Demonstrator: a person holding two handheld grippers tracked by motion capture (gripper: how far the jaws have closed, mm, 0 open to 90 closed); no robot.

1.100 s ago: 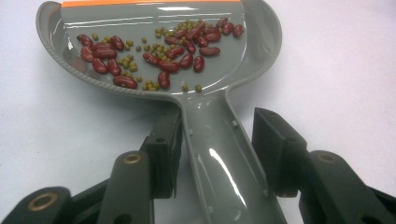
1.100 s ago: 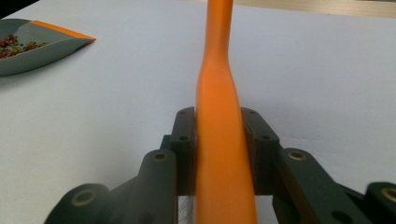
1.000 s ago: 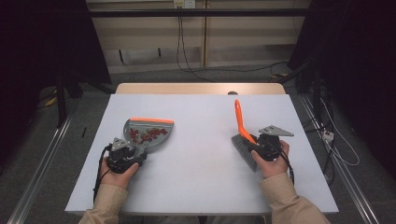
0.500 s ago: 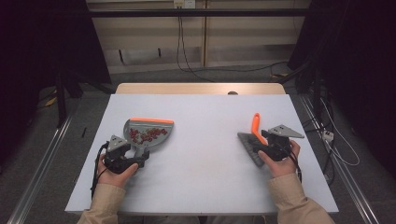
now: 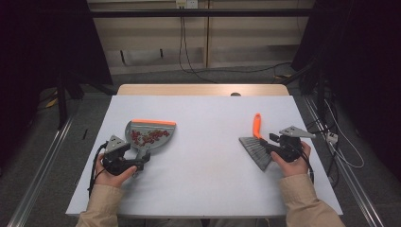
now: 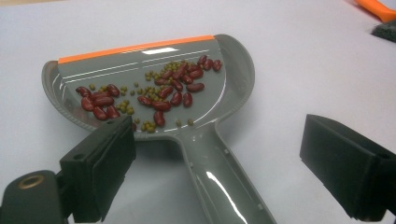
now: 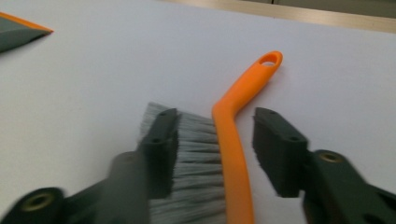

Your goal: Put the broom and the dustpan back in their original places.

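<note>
A grey dustpan [image 6: 154, 88] lies flat on the white table [image 5: 208, 189], left of centre, so its red and green beans [image 6: 159, 91] stay put. The left tool [image 6: 229, 163] straddles its handle, spread wide, touching nothing. The right tool [image 7: 215, 154] gapes around the orange brush [image 7: 233, 140], which lies flat at the right.

Lab: curtained test table [image 5: 203, 189], cables [image 5: 184, 42]
</note>
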